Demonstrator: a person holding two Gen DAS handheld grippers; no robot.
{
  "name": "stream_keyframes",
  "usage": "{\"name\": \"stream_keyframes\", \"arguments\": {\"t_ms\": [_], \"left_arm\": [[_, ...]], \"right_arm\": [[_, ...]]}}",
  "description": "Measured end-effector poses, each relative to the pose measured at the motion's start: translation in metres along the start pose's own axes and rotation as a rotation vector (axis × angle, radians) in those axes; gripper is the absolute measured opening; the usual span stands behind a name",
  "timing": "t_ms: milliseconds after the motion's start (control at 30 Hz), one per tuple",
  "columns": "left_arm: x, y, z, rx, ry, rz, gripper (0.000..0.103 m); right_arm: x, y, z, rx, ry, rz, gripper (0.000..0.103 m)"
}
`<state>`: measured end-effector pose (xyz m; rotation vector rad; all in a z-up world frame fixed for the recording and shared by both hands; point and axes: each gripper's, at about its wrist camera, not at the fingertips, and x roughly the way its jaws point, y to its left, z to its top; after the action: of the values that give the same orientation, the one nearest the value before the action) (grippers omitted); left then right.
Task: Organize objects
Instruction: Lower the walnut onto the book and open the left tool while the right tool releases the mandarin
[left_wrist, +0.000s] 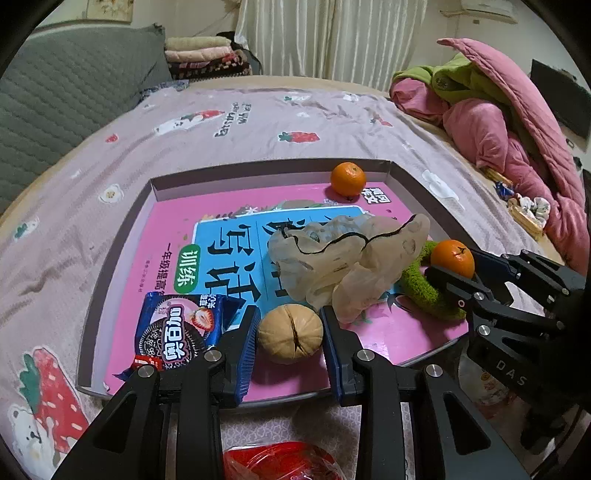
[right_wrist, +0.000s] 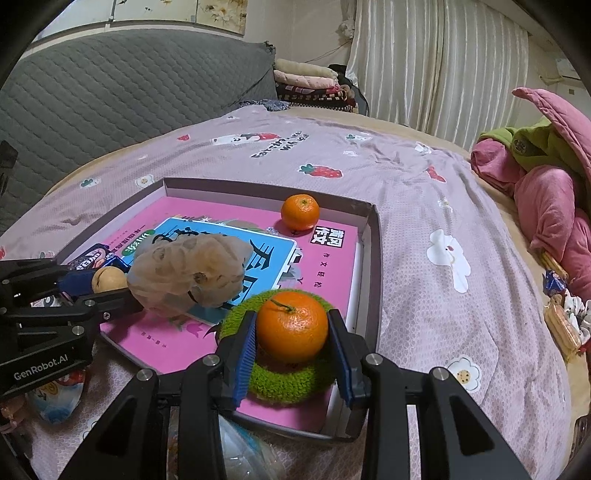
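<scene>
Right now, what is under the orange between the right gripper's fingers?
The orange sits on a green fuzzy ring, which lies on the pink book in the shallow box. The ring's centre is covered by the fruit, so what shows through it cannot be seen.

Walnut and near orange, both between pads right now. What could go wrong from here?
1. The walnut is round and hard; the left gripper pads meet it only at its sides, so it may squirt out on lifting.
2. The near orange sits over the green ring; the right gripper could drag the ring along.
3. The crumpled plastic bag lies just beyond both grippers and might snag.
</scene>
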<state>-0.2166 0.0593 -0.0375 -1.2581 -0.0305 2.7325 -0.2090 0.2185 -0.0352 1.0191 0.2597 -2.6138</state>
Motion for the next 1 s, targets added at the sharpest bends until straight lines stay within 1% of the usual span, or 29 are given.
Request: {"name": "stream_keyframes", "arguments": {"t_ms": [100,900,1000], "left_arm": [[0.001,0.0049,0.0005,-0.021,0.009,-0.018,0.034],[-0.0063,0.0065,-0.0026,-0.024,-0.003,-0.02,0.034],[-0.0085,0.0074,-0.0017,-0.03,-0.008,-0.022,0.034]], "right_arm": [[-0.0002,0.0007,0.0,-0.003,-0.001,-0.002,0.038],[-0.0016,-0.0013,0.0019,0.011,0.0,0.005,0.038],[-0.0028,-0.0017,0.0015,0.014,-0.005,0.0,0.04]]}}
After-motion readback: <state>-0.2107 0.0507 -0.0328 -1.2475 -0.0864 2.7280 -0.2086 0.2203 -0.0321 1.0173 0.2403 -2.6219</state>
